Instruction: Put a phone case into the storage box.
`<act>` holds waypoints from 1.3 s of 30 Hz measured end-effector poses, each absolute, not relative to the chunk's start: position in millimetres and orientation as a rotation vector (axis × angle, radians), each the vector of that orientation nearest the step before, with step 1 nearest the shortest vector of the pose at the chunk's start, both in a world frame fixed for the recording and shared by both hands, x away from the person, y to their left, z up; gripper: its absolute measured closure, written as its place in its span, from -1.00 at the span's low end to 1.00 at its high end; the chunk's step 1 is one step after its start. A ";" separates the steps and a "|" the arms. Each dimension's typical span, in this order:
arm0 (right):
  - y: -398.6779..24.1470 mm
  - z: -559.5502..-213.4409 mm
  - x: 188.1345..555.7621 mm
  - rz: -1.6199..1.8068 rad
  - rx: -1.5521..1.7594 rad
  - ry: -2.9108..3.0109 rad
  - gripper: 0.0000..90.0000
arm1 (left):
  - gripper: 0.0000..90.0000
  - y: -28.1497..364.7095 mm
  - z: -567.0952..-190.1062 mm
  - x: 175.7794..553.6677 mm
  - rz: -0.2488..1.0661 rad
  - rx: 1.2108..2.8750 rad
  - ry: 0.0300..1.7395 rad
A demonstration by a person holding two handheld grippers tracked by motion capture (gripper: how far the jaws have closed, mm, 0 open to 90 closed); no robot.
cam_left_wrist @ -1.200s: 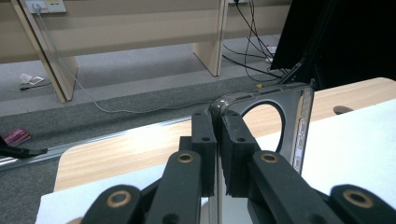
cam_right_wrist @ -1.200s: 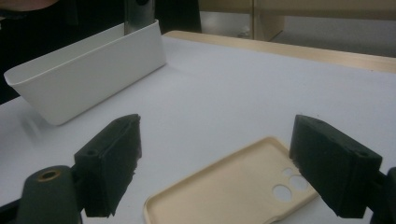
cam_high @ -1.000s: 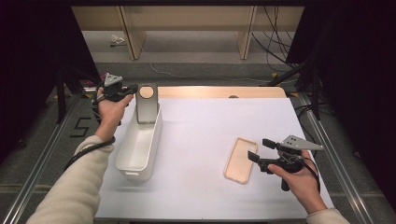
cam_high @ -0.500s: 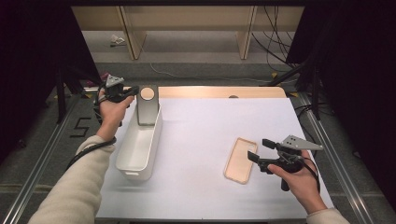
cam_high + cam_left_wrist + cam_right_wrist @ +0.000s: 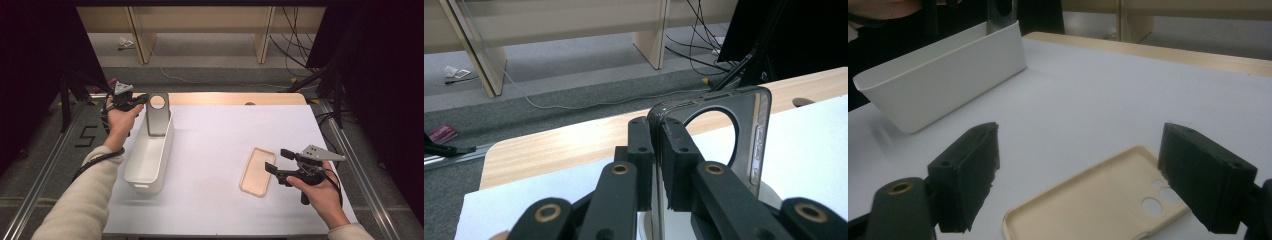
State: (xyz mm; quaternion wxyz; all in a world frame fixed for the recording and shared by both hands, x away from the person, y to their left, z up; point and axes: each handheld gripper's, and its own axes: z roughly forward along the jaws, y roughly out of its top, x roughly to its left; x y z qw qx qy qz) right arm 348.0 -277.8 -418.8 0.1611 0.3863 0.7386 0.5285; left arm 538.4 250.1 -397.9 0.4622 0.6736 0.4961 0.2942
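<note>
A dark grey phone case (image 5: 157, 119) with a round hole near its top stands upright at the far end of the white bin (image 5: 141, 172). My left gripper (image 5: 143, 99) is shut on its top left edge; in the left gripper view the pads (image 5: 674, 150) squeeze the case (image 5: 746, 120) edge-on. A beige phone case (image 5: 257, 171) lies flat, inside up, on the white table cover at the right. My right gripper (image 5: 275, 160) hovers open just right of it, and in the right gripper view its jaws (image 5: 1080, 145) straddle the beige case (image 5: 1098, 205) without touching it.
The white cover (image 5: 225, 135) spreads between the bin and the beige case. A strip of wooden tabletop (image 5: 235, 98) runs along the far edge. Metal rails (image 5: 345, 145) flank the table. Cables (image 5: 290, 45) and wooden legs stand on the floor beyond.
</note>
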 end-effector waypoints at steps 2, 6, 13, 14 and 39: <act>-277.6 -419.2 348.1 1.509 1.102 2.111 -0.61 | 0.85 249.5 -399.2 538.8 0.724 1.655 1.223; -277.4 -419.1 347.9 1.509 1.101 2.112 -0.61 | 0.85 248.5 -400.8 539.8 0.732 1.666 1.227; -277.3 -419.2 347.9 1.509 1.100 2.113 -0.61 | 0.84 247.8 -402.4 541.1 0.739 1.670 1.230; -277.3 -419.1 347.8 1.508 1.101 2.113 -0.61 | 0.83 247.7 -402.4 541.3 0.740 1.671 1.230; -277.3 -421.1 348.9 1.494 1.110 2.125 -0.61 | -0.69 255.3 -393.4 523.3 0.648 1.691 1.257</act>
